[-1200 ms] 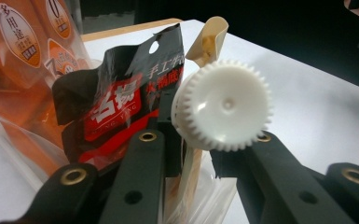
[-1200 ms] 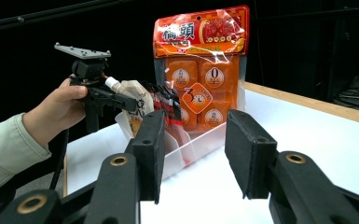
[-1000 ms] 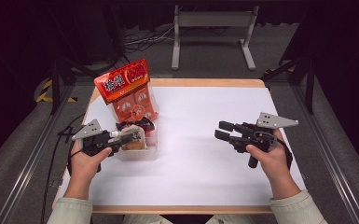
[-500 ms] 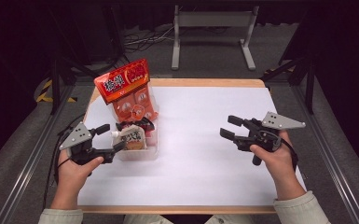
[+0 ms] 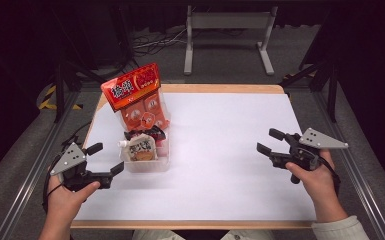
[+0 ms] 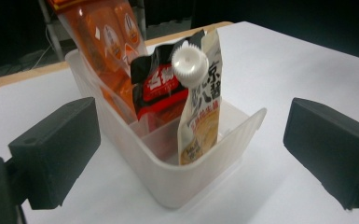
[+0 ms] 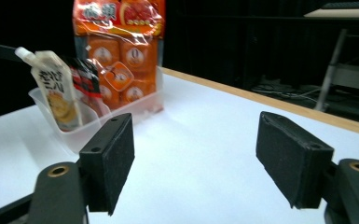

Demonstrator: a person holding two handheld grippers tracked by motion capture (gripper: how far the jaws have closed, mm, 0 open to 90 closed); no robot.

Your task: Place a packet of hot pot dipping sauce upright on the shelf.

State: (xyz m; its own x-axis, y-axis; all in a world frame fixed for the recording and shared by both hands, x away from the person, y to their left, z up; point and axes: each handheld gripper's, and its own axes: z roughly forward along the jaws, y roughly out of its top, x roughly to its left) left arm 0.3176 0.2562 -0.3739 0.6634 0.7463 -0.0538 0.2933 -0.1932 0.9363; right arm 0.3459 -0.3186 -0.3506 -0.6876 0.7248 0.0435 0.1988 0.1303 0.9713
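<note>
- Left tongs (image 5: pixel 107 159) have just been opening and now stand spread, nothing between them, backed off from the spout pouch (image 5: pixel 141 149).
- Pouch stands in the clear bin (image 5: pixel 147 165) near the worktop's (image 5: pixel 230 150) left edge; placement looks done.
- Right tongs (image 5: pixel 271 142) have also just opened, empty, near the right edge.
- Bin bottom hidden behind the packets.

The white table (image 5: pixel 220 150) is bright, lit from above, and the room around it is very dark. Shadows under the things on it are soft and small. In the high view the picture is a bit grainy. In the left tool view the clear box (image 6: pixel 168 182) looks sharp, but the black pads close to the camera are blurry. In the right tool view the orange bag (image 7: pixel 119 46) far off shines with glare and looks smeared
</note>
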